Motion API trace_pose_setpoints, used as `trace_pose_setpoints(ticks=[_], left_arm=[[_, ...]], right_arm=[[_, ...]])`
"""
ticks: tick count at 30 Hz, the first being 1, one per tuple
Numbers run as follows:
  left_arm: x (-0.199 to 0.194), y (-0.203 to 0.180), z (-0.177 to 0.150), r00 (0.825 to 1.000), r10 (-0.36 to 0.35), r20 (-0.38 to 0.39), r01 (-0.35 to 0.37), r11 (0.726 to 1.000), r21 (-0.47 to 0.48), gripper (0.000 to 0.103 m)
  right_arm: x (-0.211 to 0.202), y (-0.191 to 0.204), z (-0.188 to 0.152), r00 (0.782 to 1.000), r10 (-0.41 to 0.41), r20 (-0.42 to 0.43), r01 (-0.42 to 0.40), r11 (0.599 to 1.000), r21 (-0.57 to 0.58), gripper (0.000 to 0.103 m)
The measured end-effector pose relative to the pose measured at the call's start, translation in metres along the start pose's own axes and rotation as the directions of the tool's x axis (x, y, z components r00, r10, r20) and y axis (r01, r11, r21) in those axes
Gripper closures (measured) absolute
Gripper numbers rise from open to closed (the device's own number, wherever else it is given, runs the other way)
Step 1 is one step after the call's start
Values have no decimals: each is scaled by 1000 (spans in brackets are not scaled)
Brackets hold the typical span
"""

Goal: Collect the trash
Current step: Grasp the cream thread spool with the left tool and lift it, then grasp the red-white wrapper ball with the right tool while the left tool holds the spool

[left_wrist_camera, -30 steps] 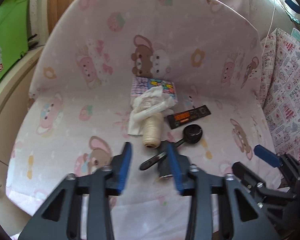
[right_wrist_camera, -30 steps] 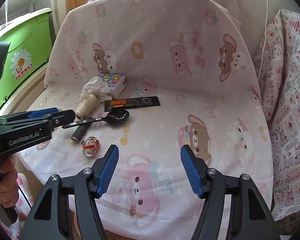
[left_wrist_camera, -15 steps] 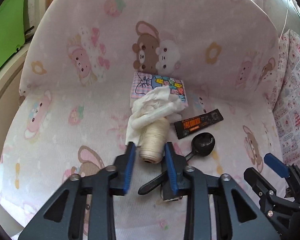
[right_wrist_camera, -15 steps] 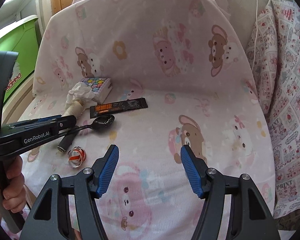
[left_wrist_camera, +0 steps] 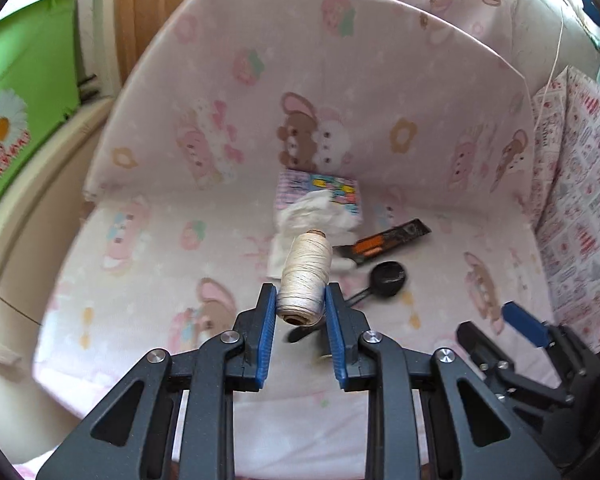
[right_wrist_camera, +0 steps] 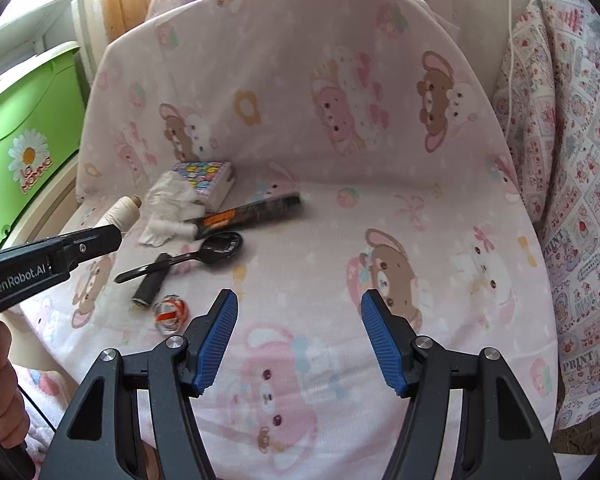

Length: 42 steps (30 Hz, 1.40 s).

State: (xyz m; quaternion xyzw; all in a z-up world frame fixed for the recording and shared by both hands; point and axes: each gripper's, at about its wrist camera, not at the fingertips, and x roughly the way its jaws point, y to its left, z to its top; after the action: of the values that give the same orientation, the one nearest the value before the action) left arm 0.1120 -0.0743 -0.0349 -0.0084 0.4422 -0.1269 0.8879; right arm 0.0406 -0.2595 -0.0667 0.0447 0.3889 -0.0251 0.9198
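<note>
With its blue pads clamped on both sides of the cream thread spool (left_wrist_camera: pixel 305 276), the left tool (left_wrist_camera: pixel 300 312) holds it clear of the pink cartoon-print sheet (left_wrist_camera: pixel 148 264). Spool axis points forward and slightly up; hollow core faces the camera. Right wrist view confirms: spool (right_wrist_camera: pixel 121 213) sticks out past the left tool's tip (right_wrist_camera: pixel 100 240), lifted above the sheet (right_wrist_camera: pixel 380 208).

Right tool (right_wrist_camera: pixel 298 340) jaws spread wide, nothing between them, hovering over bare sheet near the front edge, well apart from the clutter.

On the sheet:
- crumpled white tissue (right_wrist_camera: pixel 168 204), touching the colourful tissue pack (right_wrist_camera: pixel 206 182) behind it
- dark snack wrapper with orange print (right_wrist_camera: pixel 252 214), just right of the tissue
- black plastic spoon (right_wrist_camera: pixel 192 256), bowl near the wrapper, handle lying across a dark thread spool (right_wrist_camera: pixel 150 284)
- small clear wrapper with red-orange stripes (right_wrist_camera: pixel 171 312), just beside the dark spool, nearest the front edge

Left wrist view shows the same tissue (left_wrist_camera: pixel 312 216), pack (left_wrist_camera: pixel 320 188), wrapper (left_wrist_camera: pixel 384 240) and spoon (left_wrist_camera: pixel 380 280) beyond the held spool; dark spool mostly hidden behind the right pad.

Green bin with daisy logo (right_wrist_camera: pixel 24 120) stands off to the left, beside the covered seat. Patterned fabric (right_wrist_camera: pixel 572 160) on the right.
</note>
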Motion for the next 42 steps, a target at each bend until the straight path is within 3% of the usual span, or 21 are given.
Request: trace_pose_setpoints(ticks=[5,12,17,23,25,34,37,42], left_arm=[[-2,18,-7,999,45,14,-44,999,-28,80],[-3,42,-11,1000,7,16,-5,993,-119,80],[-10,46,-13,1000,10,24,-7,994,-109,80],[-24,45,-18,993,58,104,-51,996,-75,80],[-27,47,-18,993,54,108,-46,996,-76,80],[-35,45,-22,986,86,140,-79,995,-57,80],[-35,47,-23,988,77,136,-70,996,-56,80],[-38,45,-25,986,80,147,-74,996,-43,80]], right_arm=[[-6,12,1,998,60,10,-60,998,-13,36],[-8,34,0,992,124,22,-123,991,-44,36],[3,48,-3,984,180,-5,-181,983,-44,37],[12,55,-4,982,188,-32,-189,981,-46,54],[13,55,-5,981,190,-33,-191,981,-38,64],[19,52,-6,976,217,-32,-218,975,-36,68],[25,52,-2,969,242,-53,-244,969,-25,81],[32,49,-2,957,281,-70,-281,960,5,93]])
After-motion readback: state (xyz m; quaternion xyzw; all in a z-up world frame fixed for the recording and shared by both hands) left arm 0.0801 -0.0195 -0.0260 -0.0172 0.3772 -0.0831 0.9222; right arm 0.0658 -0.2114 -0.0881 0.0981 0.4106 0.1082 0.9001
